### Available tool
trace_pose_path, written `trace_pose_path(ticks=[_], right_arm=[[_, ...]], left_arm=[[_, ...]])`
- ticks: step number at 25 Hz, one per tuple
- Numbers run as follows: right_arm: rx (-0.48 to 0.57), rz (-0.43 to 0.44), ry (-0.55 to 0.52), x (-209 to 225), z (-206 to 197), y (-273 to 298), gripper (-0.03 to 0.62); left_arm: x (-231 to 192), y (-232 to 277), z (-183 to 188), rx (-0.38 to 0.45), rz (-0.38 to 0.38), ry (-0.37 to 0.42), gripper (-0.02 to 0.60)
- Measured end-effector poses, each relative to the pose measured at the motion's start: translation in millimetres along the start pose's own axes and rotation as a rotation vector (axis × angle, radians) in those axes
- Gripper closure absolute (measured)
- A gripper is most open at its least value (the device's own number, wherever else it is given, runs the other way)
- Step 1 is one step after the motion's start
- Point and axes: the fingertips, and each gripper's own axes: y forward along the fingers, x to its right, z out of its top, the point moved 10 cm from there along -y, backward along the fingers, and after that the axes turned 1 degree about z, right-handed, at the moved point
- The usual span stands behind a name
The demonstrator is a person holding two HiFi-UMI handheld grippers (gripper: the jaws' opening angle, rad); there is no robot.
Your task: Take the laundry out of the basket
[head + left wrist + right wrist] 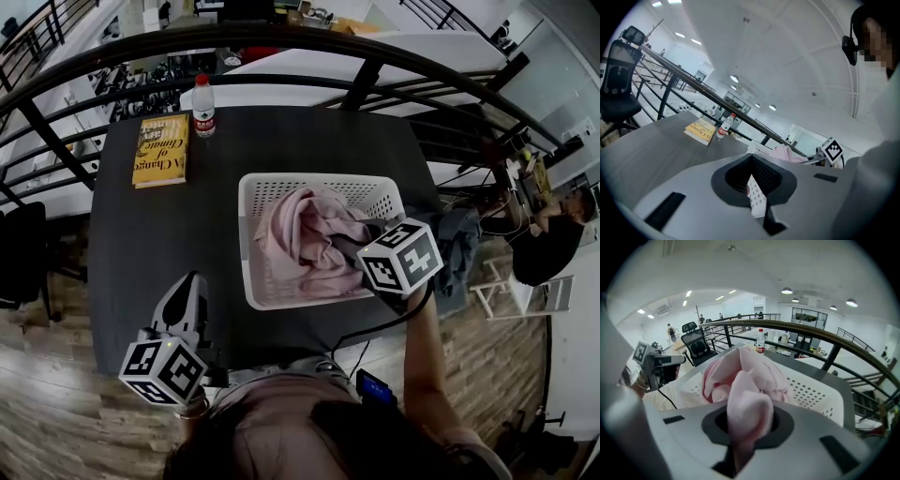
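The right gripper (742, 448) is reaching down into the near right part of the white basket (246, 246). Its jaws are nearly closed and are pinching a fold of the pink garment (300, 234). In the right gripper view the pinched fold is filling the gap between the jaws and running forward into the rest of the cloth. The garment is lying bunched inside the basket, mostly toward its left and middle, and part of the holed bottom is showing bare on the near side.

The basket is sitting on the dark table (141, 253), toward its right half. The left gripper (193, 279) is hovering over the near left edge of the table, well apart from the basket and pointing toward the far side. Its jaws are lying together, with nothing between them.

At the far left of the table a yellow book (161, 150) is lying flat, and a water bottle (203, 105) with a red cap is standing upright just to its right. A dark railing (281, 42) is curving past the far side of the table.
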Motion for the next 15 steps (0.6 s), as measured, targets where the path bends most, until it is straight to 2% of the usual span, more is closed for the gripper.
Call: trace_pose_path(ticks=[10,15], right_arm=[[0.118,-0.028,-0.005,-6.8,0.6,-46.3,0.536],[0.188,-0.012,-0.005,-20.0,0.2,-69.5,0.536]], left_arm=[[24.9,-13.9,-9.0,-0.008,-0.038,0.03,0.584],[36.5,-27.9,-15.5,-0.012,-0.059,0.04,0.584]])
